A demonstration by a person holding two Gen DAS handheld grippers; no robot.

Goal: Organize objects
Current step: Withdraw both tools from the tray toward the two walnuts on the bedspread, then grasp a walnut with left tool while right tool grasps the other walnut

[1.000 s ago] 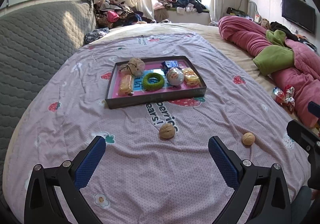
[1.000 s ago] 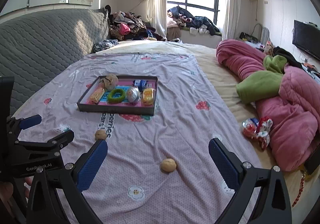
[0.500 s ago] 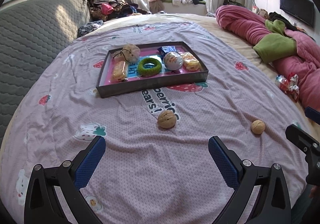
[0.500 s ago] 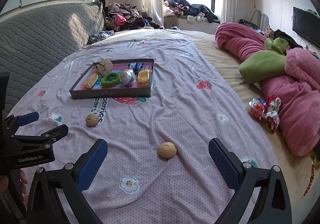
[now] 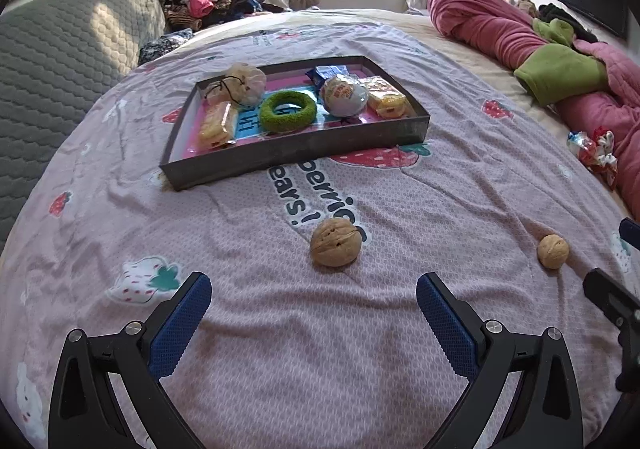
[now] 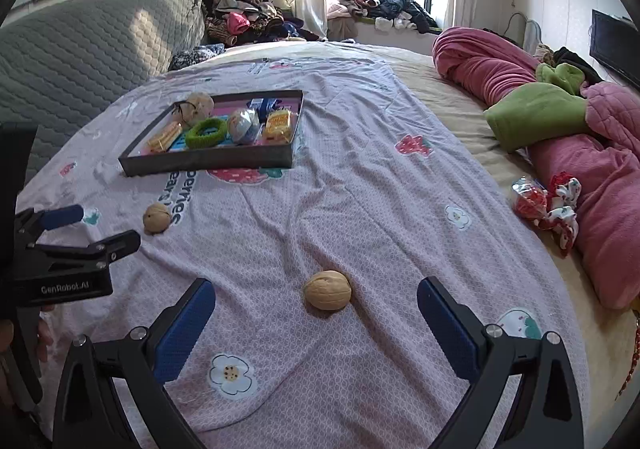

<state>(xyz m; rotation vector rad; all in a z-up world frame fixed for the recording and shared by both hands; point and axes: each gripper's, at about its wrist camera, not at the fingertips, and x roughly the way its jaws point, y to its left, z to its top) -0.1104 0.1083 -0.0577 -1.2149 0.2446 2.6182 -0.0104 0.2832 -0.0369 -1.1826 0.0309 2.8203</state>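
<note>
Two walnuts lie loose on the lilac bedsheet. One walnut sits just ahead of my left gripper, which is open and empty. The other walnut lies between and slightly ahead of the fingers of my right gripper, also open and empty; the same nut shows at the right in the left wrist view. Farther back stands a dark tray holding a green ring, wrapped snacks, a foil egg and a small pouch.
A pink and green quilt is bunched along the right side of the bed, with a red-and-white wrapped item beside it. A grey quilted headboard rises at the left. Clothes are piled by the window.
Both grippers have moved forward and lower toward the sheet; each walnut now looks larger and closer to the fingers. Both stay open.
</note>
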